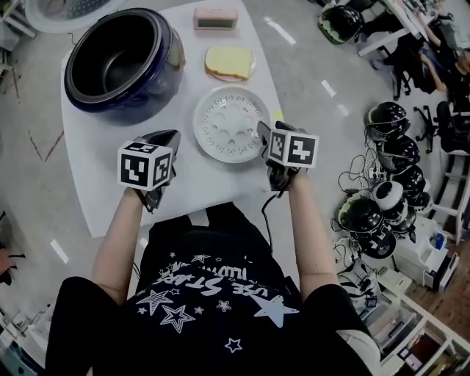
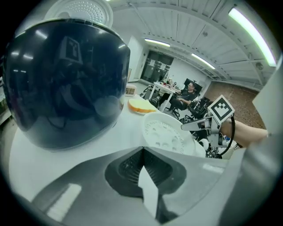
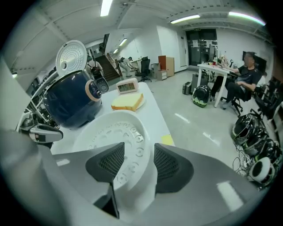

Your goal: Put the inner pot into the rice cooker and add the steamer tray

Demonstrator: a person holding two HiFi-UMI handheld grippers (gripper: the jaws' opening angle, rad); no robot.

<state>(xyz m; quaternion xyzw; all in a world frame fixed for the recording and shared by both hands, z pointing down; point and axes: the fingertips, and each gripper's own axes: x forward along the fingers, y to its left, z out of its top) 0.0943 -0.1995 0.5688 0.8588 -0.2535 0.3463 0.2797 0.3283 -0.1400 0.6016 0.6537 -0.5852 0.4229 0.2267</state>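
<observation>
**Q:** Where's the steamer tray right now, and what are your jaws doing?

**A:** On my feed the steamer tray (image 1: 229, 123) lies flat on the white table (image 1: 183, 187), just right of the rice cooker (image 1: 158, 84) and not touching it. My right gripper (image 1: 263, 136) is at the tray's near-right edge. Its jaws are spread and the tray's rim stands between them. In the right gripper view I can see a gap between the rim and one jaw, so I wouldn't call it a pinch. My left gripper (image 1: 170, 136) is low over bare table, near the space between cooker and tray. Its jaws are pressed together on nothing.

**Q:** And the cooker?

**A:** It's open, with the white lid (image 3: 71, 55) tipped up behind it. The inside looks dark and round with a paler floor, and I honestly can't tell if anything is seated in there. Farther back there's a yellow slab (image 1: 229, 62) and a pink clock (image 1: 216, 18), both well apart from the grippers.
</observation>
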